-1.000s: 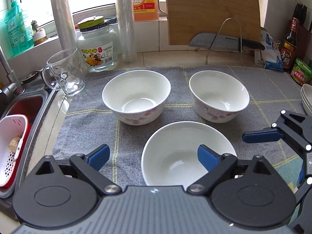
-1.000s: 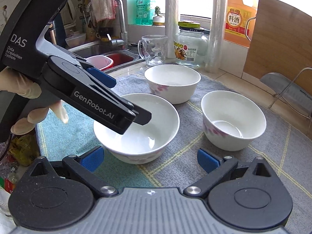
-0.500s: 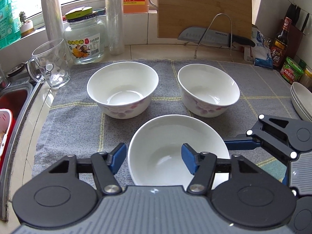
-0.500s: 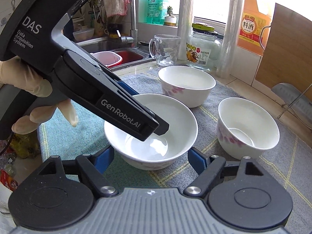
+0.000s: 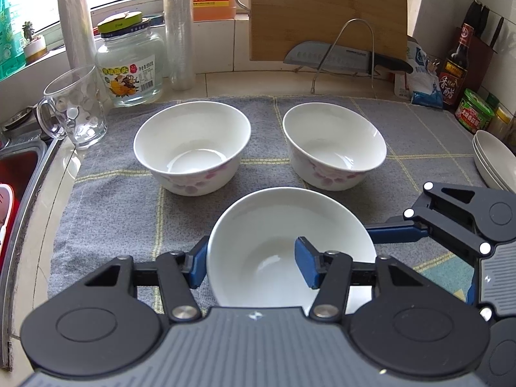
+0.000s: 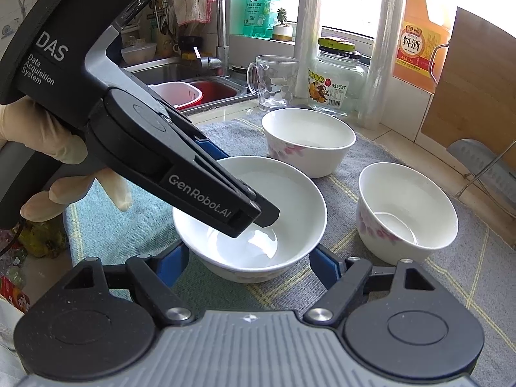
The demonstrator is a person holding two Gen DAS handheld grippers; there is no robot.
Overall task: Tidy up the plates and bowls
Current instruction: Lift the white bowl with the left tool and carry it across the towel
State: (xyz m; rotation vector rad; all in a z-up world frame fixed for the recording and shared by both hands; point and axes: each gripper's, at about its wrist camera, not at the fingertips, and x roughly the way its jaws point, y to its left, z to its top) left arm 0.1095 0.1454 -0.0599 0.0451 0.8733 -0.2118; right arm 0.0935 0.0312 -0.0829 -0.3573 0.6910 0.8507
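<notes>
Three white bowls with pink flowers stand on a grey checked cloth (image 5: 109, 213). The near bowl (image 5: 267, 225) (image 6: 290, 193) is gripped from two sides. My left gripper (image 5: 251, 266) (image 6: 254, 216) is shut on its wall, one pad outside and the other inside the bowl. My right gripper (image 6: 248, 262) straddles the same bowl low down. Its jaws are closing, and both blue pads (image 6: 174, 262) lie against the outer wall. In the left wrist view one of its fingers (image 5: 393, 229) touches the bowl's right side. The far left bowl (image 5: 192, 148) and far right bowl (image 5: 333, 145) stand free.
A stack of white plates (image 5: 490, 161) sits at the right edge. Behind the cloth are a glass mug (image 5: 74, 113), a jar (image 5: 132, 64), film rolls, a cutting board (image 5: 325, 9) and a knife (image 5: 342, 56) on a wire rack. The sink (image 6: 209, 87) lies left.
Both grippers have closed from wide open onto the near bowl. The left one has also shifted a little, so one pad now sits inside the bowl. The bowls have not moved.
</notes>
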